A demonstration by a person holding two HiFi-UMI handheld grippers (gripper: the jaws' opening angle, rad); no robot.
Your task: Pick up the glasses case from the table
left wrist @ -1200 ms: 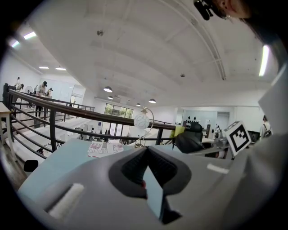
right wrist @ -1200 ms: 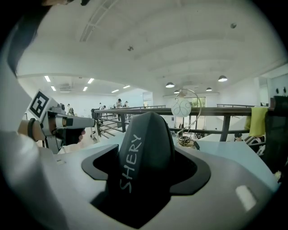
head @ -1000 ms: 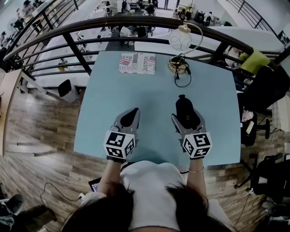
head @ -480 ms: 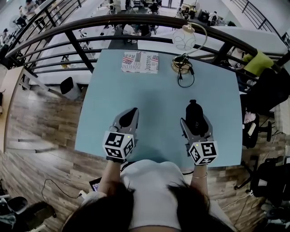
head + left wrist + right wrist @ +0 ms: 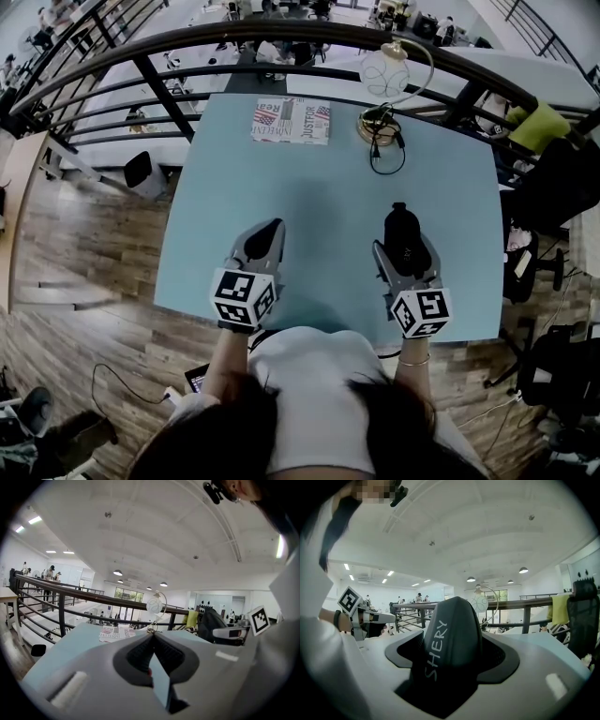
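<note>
A black glasses case [image 5: 403, 235] marked SHERY [image 5: 450, 644] sits clamped in my right gripper [image 5: 402, 234], lifted above the right part of the light-blue table [image 5: 319, 187]. The case fills the space between the jaws and sticks out past their tips. My left gripper [image 5: 265, 240] hovers over the table's near left part, its jaws [image 5: 152, 639] closed together on nothing. In the right gripper view, the left gripper's marker cube [image 5: 349, 601] shows at the left.
A folded newspaper [image 5: 291, 121] lies at the table's far edge. Beside it stands a lamp with a round glass shade [image 5: 386, 73], brass base and black cord [image 5: 384, 150]. A dark railing [image 5: 281, 47] runs behind the table. Black chairs [image 5: 553, 187] stand to the right.
My right gripper carried the case to the right and slightly nearer a second ago, then held still. The left gripper barely moved. The head view shifted a little.
</note>
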